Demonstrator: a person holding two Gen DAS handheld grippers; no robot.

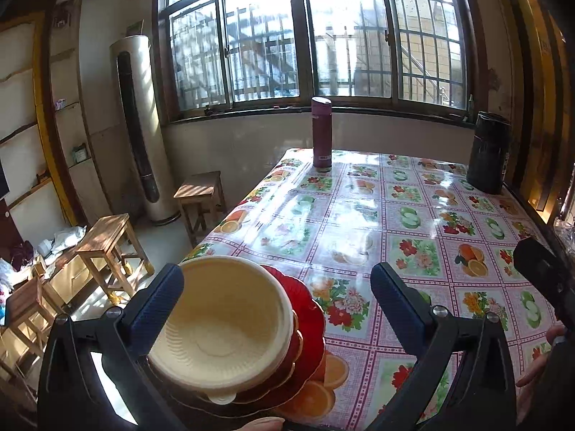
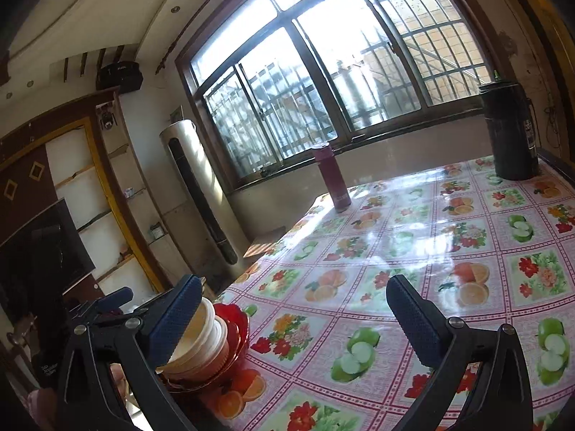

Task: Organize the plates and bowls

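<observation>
Left wrist view: a table point(image 1: 413, 194) under a glossy fruit-and-flower oilcloth runs toward a barred window point(image 1: 309, 36). A maroon flask point(image 1: 321, 134) stands upright at the far edge, and a dark cylindrical canister point(image 1: 489, 152) stands at the far right corner, both well apart from the crockery. Off the table's left side are wooden stools point(image 1: 111, 248) and a tall standing air conditioner point(image 1: 138, 129). The left gripper point(image 1: 276, 305) is spread wide and holds nothing. The stack of cream bowls point(image 1: 222, 327) sits on red plates point(image 1: 309, 330) at the near left corner of the table, just inside the left fingertip point(image 1: 158, 301), which lies against or just beside the top bowl's rim; contact cannot be told. The right finger stands well clear over bare oilcloth. The right gripper's dark body shows at the frame's right edge, above the table.

Right wrist view: the same table point(image 2: 449, 237) fills the right half, with the maroon flask point(image 2: 332, 179) at the far edge and the dark canister point(image 2: 510, 133) at the far right corner. The air conditioner point(image 2: 201, 194) stands beyond the table's left side, before shelving. The right gripper point(image 2: 287, 319) is also spread wide, with nothing between its pads. The cream bowls point(image 2: 208, 337) and red plates point(image 2: 233, 327) sit low at left, partly hidden behind its left fingertip point(image 2: 176, 323); the open span of the jaws lies over oilcloth, to the right of the stack.
</observation>
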